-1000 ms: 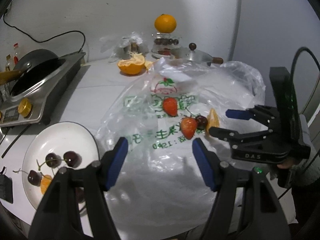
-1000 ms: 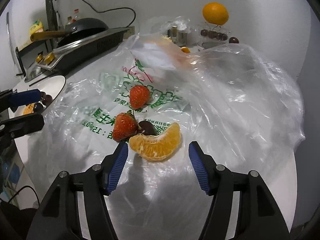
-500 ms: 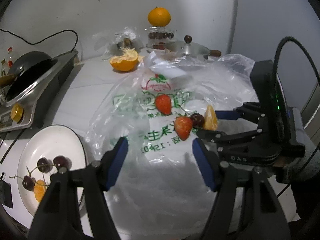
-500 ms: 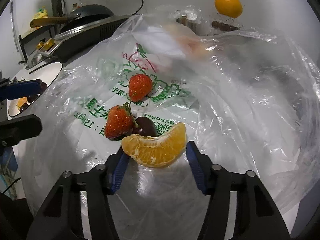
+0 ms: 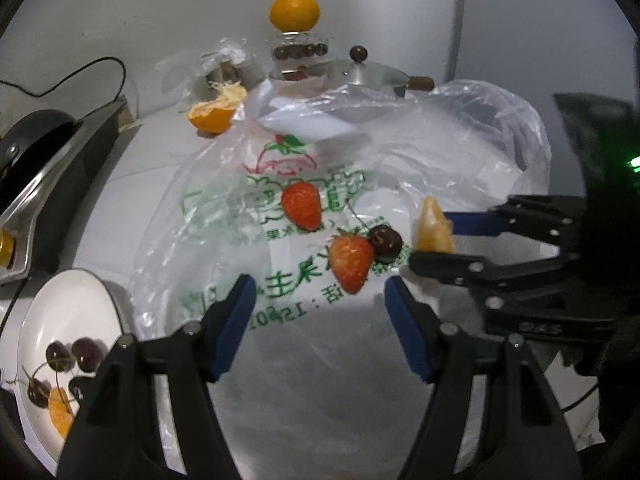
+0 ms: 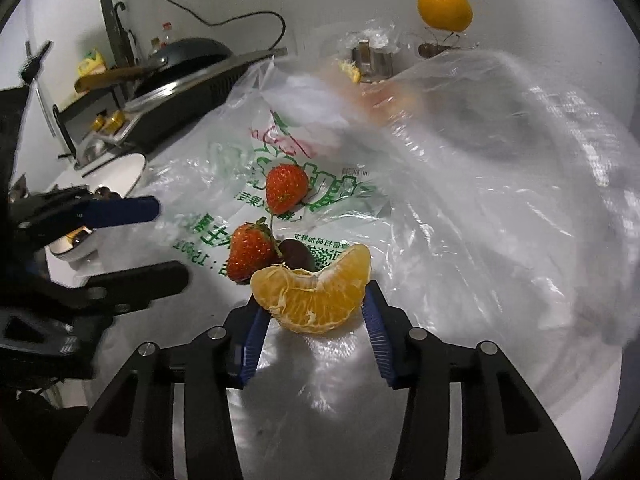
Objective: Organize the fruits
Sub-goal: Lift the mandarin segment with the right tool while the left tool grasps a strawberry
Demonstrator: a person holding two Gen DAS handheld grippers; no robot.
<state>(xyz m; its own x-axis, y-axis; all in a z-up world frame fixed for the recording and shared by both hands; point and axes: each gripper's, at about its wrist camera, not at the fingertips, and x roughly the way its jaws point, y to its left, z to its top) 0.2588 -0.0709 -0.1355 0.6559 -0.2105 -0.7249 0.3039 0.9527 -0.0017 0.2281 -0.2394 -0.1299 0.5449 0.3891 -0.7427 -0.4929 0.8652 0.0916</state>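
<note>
My right gripper [image 6: 314, 308] is shut on an orange segment [image 6: 314, 298], held just above the clear plastic bag [image 6: 460, 208]. The segment also shows in the left wrist view [image 5: 434, 228] between the right gripper's fingers [image 5: 472, 220]. Two strawberries [image 6: 286, 188] [image 6: 250, 254] and a dark cherry [image 6: 296, 260] lie on the bag. My left gripper [image 5: 320, 308] is open and empty, just short of the near strawberry [image 5: 352, 262]. A white plate [image 5: 56, 304] at lower left holds cherries [image 5: 68, 356] and an orange segment [image 5: 60, 416].
A stove with a black pan [image 5: 36, 148] stands at the left. A half-peeled orange [image 5: 214, 114], a whole orange [image 5: 295, 11] on a glass jar and a lidded steel pot [image 5: 368, 74] stand at the back by the wall.
My right gripper has closed on the orange segment and lifted it slightly off the bag. My left gripper has moved closer to the strawberries, still open.
</note>
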